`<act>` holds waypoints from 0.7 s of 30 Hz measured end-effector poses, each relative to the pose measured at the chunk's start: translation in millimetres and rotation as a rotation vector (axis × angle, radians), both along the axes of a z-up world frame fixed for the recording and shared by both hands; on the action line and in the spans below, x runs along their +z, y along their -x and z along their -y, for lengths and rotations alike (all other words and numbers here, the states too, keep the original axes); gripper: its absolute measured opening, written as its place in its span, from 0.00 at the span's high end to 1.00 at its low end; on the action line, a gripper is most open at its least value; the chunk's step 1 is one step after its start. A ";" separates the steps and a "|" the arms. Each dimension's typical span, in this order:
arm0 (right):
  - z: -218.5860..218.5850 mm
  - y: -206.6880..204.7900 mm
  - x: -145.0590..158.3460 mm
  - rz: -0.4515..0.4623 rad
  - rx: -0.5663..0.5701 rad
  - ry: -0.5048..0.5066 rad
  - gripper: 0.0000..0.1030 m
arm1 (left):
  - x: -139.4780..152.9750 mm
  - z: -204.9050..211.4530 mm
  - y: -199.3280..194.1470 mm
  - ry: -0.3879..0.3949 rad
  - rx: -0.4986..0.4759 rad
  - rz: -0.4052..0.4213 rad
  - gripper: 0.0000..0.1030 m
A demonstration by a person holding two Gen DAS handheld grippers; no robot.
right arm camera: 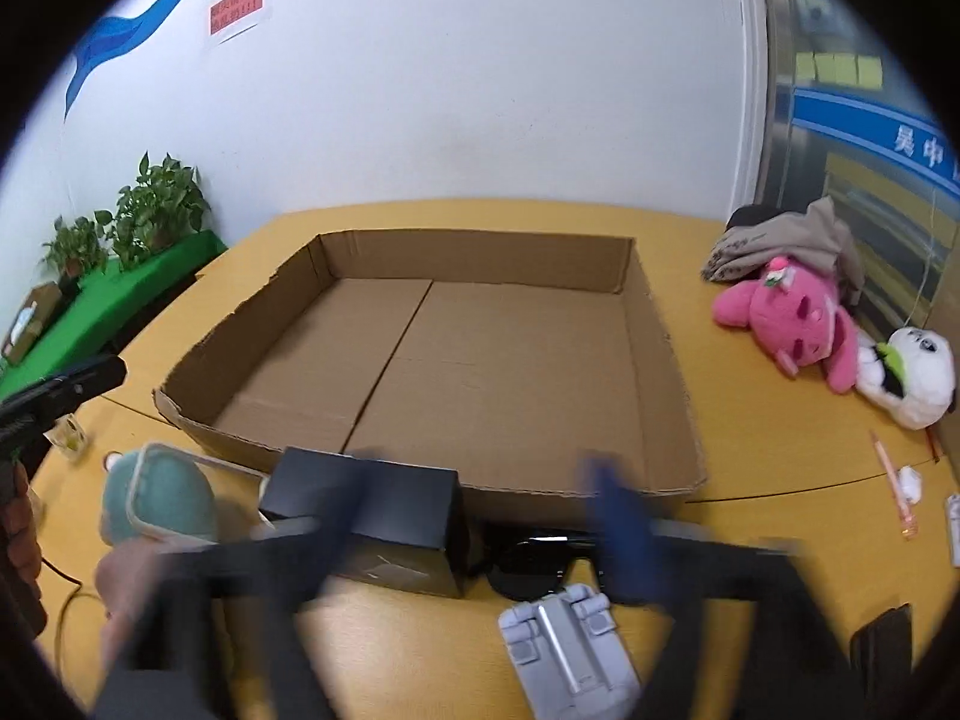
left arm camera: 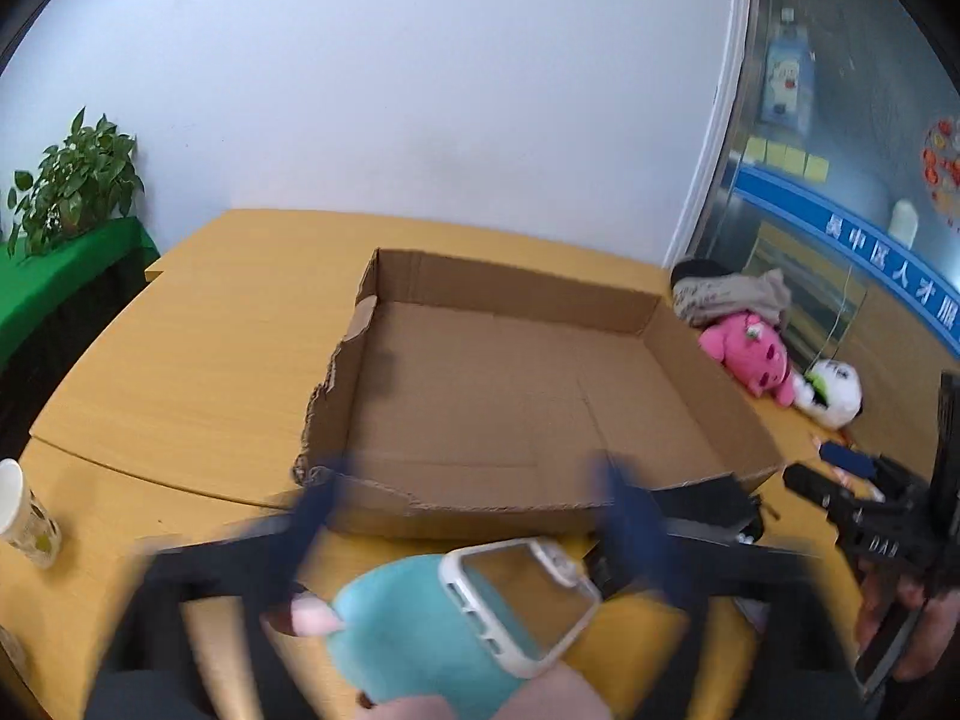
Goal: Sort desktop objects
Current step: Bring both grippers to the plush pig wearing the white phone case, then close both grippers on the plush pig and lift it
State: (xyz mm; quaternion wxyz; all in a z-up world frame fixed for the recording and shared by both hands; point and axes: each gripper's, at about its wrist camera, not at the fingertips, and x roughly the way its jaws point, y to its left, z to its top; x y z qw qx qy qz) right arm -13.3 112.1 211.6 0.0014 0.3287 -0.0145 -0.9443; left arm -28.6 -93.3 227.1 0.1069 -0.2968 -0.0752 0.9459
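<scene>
Left gripper (left arm camera: 462, 516): tilted downward, jaws apart, empty; phone case (left arm camera: 519, 603) just below.
Right gripper (right arm camera: 486, 516): tilted downward, jaws wide, empty; cardboard tray (right arm camera: 666, 372) ahead.

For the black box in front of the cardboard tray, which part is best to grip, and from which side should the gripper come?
Probably grip the black box across its two short side faces, coming from above and the near side. Its flat top is exposed, while the cardboard tray blocks the far side.
</scene>
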 end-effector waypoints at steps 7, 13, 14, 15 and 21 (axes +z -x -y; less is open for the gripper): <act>-1.4 -10.1 -7.9 0.044 0.049 0.078 0.14 | -4.4 8.4 -26.5 -0.019 -0.015 0.024 0.00; 39.7 -21.6 -15.9 0.130 0.259 0.163 0.15 | -36.2 31.5 -30.4 -0.120 -0.051 0.149 0.00; 55.0 -25.3 -16.8 0.145 0.344 0.191 0.15 | -43.1 36.0 -28.7 -0.141 -0.045 0.173 0.00; 66.7 -28.2 -17.6 0.155 0.406 0.217 0.15 | -48.1 39.6 -26.1 -0.156 -0.046 0.192 0.00; 112.7 -23.8 -39.0 0.271 0.562 0.359 0.15 | -83.3 54.7 -18.6 -0.282 -0.067 0.305 0.01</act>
